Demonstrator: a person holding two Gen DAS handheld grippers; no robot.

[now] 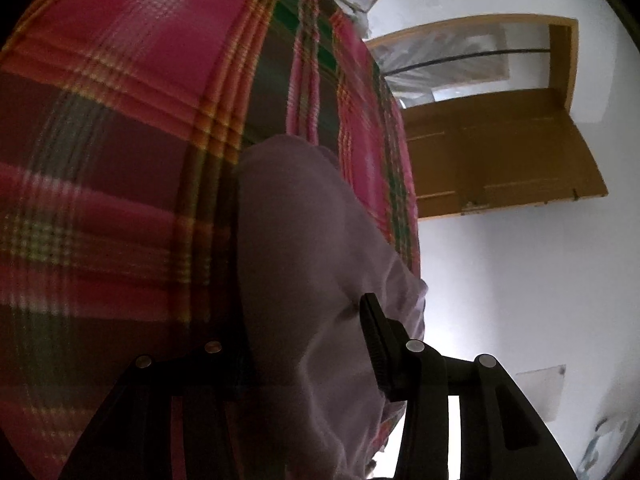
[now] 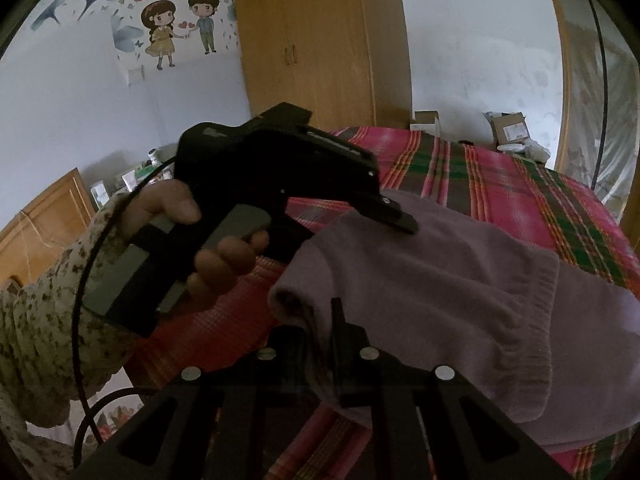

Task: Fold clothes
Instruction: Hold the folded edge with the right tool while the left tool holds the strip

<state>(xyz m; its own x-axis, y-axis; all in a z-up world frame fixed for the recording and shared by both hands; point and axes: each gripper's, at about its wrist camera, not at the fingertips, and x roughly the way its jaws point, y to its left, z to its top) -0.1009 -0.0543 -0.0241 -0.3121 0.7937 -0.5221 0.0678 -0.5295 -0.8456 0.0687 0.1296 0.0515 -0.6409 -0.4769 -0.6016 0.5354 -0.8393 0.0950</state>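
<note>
A lilac knitted sweater lies folded on a pink and green plaid bedspread. My right gripper is shut on the sweater's near left corner, with cloth bunched between its fingers. My left gripper, held by a hand in a floral sleeve, has a finger resting on the sweater's far left edge. In the left wrist view the sweater fills the gap of the left gripper. One finger presses into the cloth; the other is hidden behind it.
A wooden wardrobe stands behind the bed. Cardboard boxes sit at the bed's far edge. A wooden headboard with small bottles is at the left. A wooden door shows beyond the bed's edge in the left wrist view.
</note>
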